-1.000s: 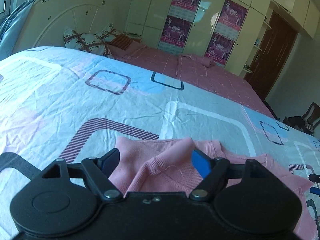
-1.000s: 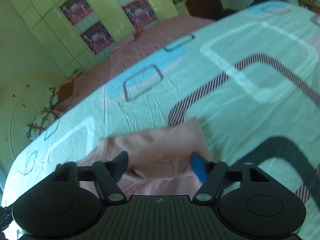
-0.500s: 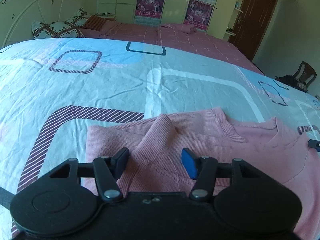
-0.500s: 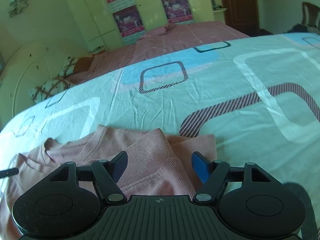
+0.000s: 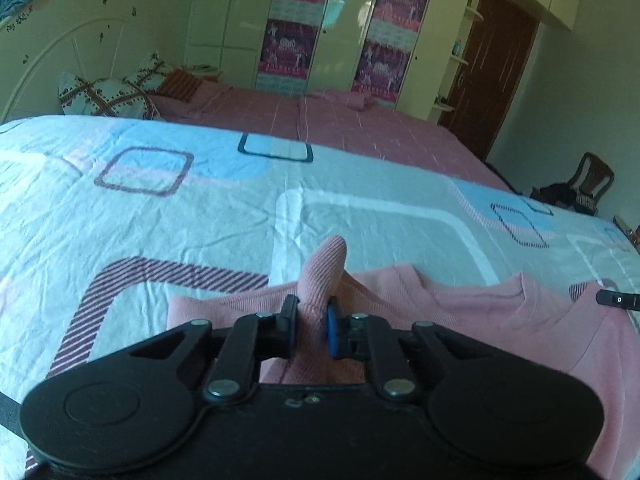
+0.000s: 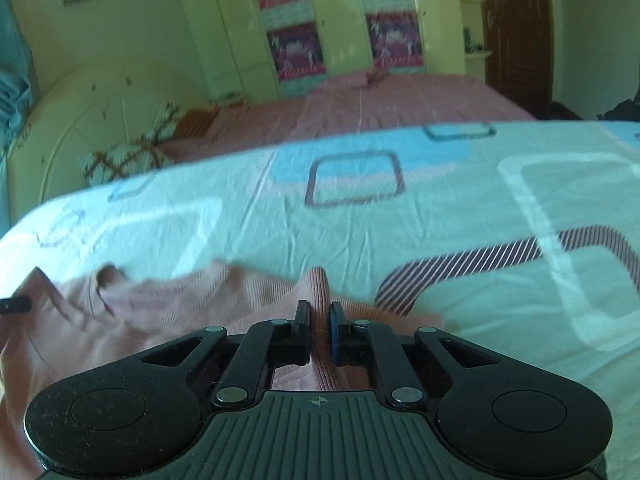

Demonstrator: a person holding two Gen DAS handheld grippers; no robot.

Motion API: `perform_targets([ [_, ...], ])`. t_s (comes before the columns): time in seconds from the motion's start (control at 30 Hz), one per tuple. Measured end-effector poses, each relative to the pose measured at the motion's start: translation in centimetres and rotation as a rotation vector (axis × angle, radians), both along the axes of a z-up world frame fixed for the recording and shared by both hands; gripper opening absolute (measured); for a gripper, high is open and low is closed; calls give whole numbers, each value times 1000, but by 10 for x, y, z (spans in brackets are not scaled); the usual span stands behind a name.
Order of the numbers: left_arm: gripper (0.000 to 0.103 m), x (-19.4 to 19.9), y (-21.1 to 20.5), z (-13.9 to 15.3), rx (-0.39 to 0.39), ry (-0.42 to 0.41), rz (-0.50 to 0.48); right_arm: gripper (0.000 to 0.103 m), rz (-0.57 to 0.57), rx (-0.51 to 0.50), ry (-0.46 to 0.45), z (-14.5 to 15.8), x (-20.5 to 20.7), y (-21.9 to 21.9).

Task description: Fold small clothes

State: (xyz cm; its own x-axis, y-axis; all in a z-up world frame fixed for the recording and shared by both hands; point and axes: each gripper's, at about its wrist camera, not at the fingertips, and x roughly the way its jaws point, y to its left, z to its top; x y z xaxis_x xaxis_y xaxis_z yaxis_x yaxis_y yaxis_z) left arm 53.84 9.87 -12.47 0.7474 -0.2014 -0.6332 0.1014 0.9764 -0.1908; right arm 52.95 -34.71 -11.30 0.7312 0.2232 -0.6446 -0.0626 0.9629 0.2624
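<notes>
Left claw: black frame, one blue pad; jaws have just been closing and now pinch a raised ridge of the pink sweater, the ribbed fold standing up between the pads.

Right claw: same build; jaws have just been closing and now clamp another upright pleat of the pink sweater. This view is somewhat blurred.

Pink sweater: ribbed knit, lying spread on the bed directly under and ahead of both claws, its neckline showing between the two pinched points. In each wrist view the tip of the other claw shows at the picture's edge, over the sweater.

Bedcover: pale, wrinkled, printed with rounded squares in white, blue, dark outline and maroon stripes; it carries the sweater.

Pink sheet: checked, covering the bed beyond the printed cover.

Pillows: patterned, lying against the cream headboard at far left.

Wardrobe: pale glossy doors along the far wall, bearing purple posters.

Door: dark brown wood, right of the wardrobe.

Chair: dark wood, far right, with dark items on it.
</notes>
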Motion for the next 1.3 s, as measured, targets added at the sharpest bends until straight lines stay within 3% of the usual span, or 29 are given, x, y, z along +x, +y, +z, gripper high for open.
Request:
perform_targets([
  [0.1,12,2,1,6,-3,-56,65,7,-39,-15,-66,12,-4,-2],
  [0.2,12,10,4,-8,0,-16,123,7,-117,-13,-80,8,-1,-4],
  [0.3,12,9,-2,-32,72,53,118,7,-154,-38,19,-18,12,-4],
  [0.33,12,7,-2,-37,86,53,124,7,-166,-56,48,-27,14,-3],
  [0.37,13,6,-3,-38,93,49,131,0,-187,-72,70,-35,15,-4],
  [0.43,15,6,-3,-37,96,54,139,0,-218,-72,70,-40,13,-10],
  [0.53,32,7,-8,-31,152,57,128,0,-209,-92,62,-34,10,-9],
  [0.6,56,-1,-6,-24,139,43,132,0,-204,-73,29,-25,4,-10],
  [0.63,74,-7,-4,-20,130,24,138,0,-192,-56,19,-21,-1,-10],
  [0.7,76,-19,-4,-13,144,-6,130,0,-160,-43,18,-14,-5,-7],
  [0.83,76,-37,-3,-9,134,19,103,3,-134,4,71,-16,-14,-10],
  [0.87,76,-42,-3,-10,139,27,98,11,-132,8,83,-18,-15,-11],
  [0.9,76,-46,-3,-11,143,32,94,34,-132,11,90,-19,-19,-11],
  [0.97,75,-59,-3,-13,136,36,94,65,-131,14,87,-21,-27,-11],
  [1.03,75,-69,-2,-17,127,46,88,65,-112,2,77,-20,-35,-9],
  [1.1,74,-73,-4,-27,149,78,83,43,-94,-20,102,-25,-37,-5],
  [1.2,75,-76,-8,-37,187,76,99,21,-64,-40,126,-29,-40,3],
  [1.3,74,-76,-13,-38,216,78,113,9,-34,-80,120,-26,-45,12],
])
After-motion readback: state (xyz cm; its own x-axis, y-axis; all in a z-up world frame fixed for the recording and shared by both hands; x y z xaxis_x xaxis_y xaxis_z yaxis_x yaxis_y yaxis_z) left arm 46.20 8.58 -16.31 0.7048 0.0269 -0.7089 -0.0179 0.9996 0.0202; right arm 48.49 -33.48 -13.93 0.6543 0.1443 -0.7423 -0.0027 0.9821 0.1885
